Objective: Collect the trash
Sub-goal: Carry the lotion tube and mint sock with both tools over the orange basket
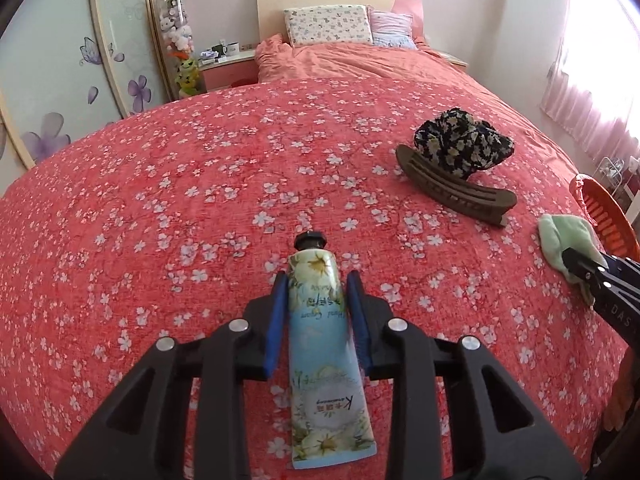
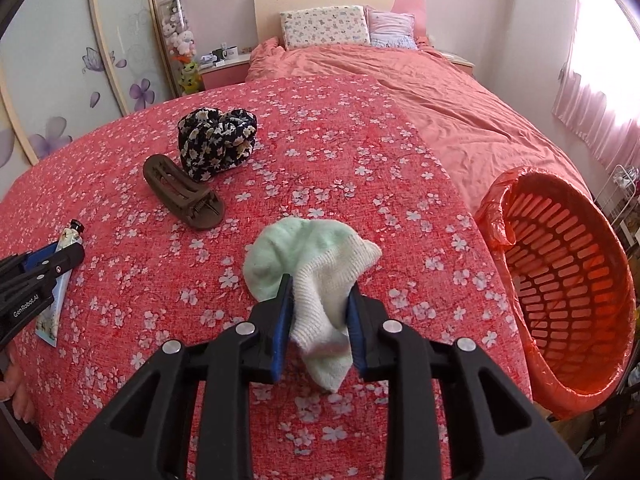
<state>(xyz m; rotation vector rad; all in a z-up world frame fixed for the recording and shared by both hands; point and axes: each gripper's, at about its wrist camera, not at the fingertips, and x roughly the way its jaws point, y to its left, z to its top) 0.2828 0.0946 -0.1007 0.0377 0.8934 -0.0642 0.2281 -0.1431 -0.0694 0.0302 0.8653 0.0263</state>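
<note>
A hand cream tube (image 1: 320, 340) with a black cap lies lengthways on the red flowered bedspread (image 1: 180, 200). My left gripper (image 1: 316, 280) is shut on it, blue pads against both of its sides. A pale green and white sock (image 2: 304, 248) lies bunched on the bedspread, and my right gripper (image 2: 320, 284) has it between its pads, both of which touch the fabric. An orange slatted basket (image 2: 560, 280) lined with an orange bag stands tilted at the bed's right edge. From the left wrist view the sock (image 1: 560, 236) and right gripper (image 1: 580, 268) show at far right.
A brown hair claw clip (image 2: 184, 192) and a dark floral scrunched cloth (image 2: 216, 140) lie further up the bed. Pillows (image 2: 324, 28) sit at the headboard, with a nightstand (image 2: 224, 64) to the left. The left gripper (image 2: 60, 258) shows at the left edge.
</note>
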